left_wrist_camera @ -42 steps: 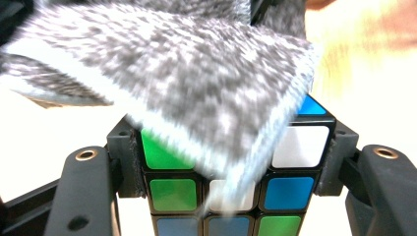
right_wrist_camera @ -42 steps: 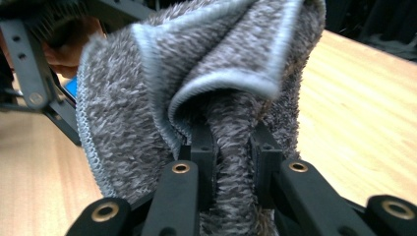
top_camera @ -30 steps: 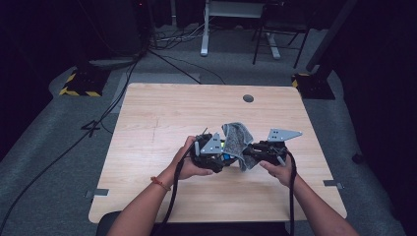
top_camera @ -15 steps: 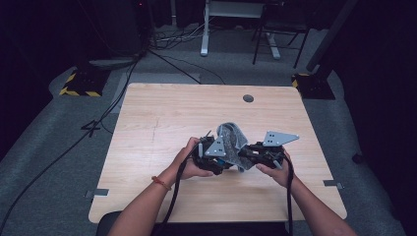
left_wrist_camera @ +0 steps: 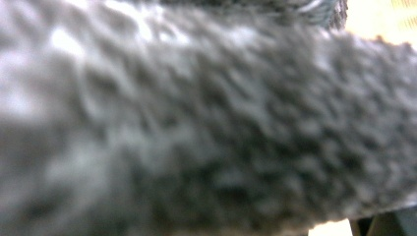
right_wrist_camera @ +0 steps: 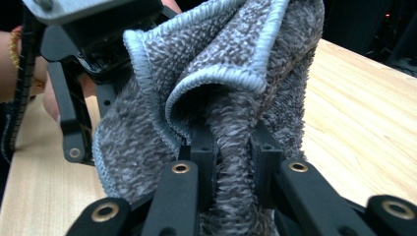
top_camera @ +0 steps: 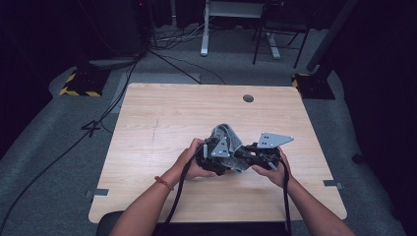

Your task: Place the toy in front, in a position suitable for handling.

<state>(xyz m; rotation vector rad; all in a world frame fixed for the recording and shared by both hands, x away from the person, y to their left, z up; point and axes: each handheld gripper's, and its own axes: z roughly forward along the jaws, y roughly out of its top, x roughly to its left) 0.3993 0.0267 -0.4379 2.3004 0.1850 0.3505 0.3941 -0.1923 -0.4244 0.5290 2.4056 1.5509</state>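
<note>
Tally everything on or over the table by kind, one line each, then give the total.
Grey towel: 1, bunched up between the grippers
Grippers: 2, the left gripper and the right gripper, whose jaws pinch a fold of the towel
Hands: 2, the left hand and the right hand
Total: 5

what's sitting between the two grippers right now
A bunched grey towel lies between the left gripper and the right gripper in the high view. The right gripper view shows a fold pinched between that gripper's jaws, with the other gripper just behind the cloth.
</note>
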